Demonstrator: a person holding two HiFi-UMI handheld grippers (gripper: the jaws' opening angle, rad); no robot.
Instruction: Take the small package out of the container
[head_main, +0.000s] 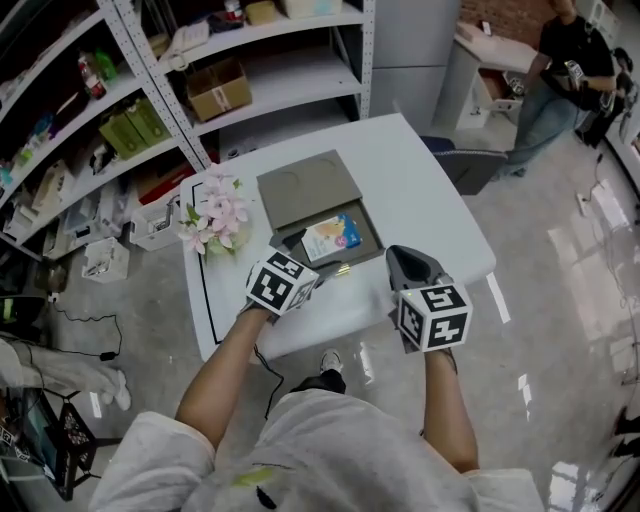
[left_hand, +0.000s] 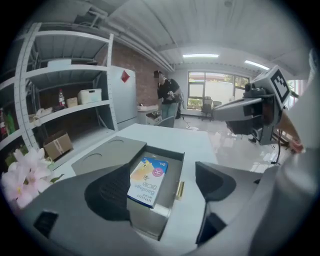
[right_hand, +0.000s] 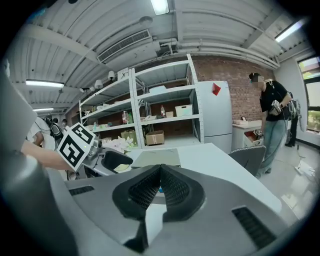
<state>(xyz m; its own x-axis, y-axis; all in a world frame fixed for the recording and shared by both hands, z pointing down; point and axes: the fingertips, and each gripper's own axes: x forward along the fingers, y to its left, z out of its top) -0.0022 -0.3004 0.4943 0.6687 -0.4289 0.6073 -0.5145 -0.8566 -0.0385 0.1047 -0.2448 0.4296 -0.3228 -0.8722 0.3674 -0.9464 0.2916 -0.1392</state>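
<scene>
The small package (left_hand: 148, 181), a flat blue, yellow and white cardboard box, lies face up inside the open grey rectangular container (left_hand: 145, 220). It sits towards the container's left side, with bare tray floor to its right. The container stands on the white table (head_main: 430, 220) with its lid folded out flat behind it. The package looks light and fairly stiff, but its thin card would probably dent under a hard squeeze, and the printed surface may be a little slick. Because it lies flat and low in the tray, the best hold would likely be across its two long edges, or on the near short edge tipped upwards, using light pressure. The left gripper (left_hand: 162, 192) hangs just before the container's near wall with its jaws spread wide and nothing between the pads, the package in line beyond them. The right gripper (right_hand: 160, 187) has its jaws pressed together, empty, off to the container's right. Print on the package appears to read "Bandage" with "HYNAUT" beneath it; the smaller characters are illegible. A small brass latch (left_hand: 180, 190) sits on the container's right rim.
</scene>
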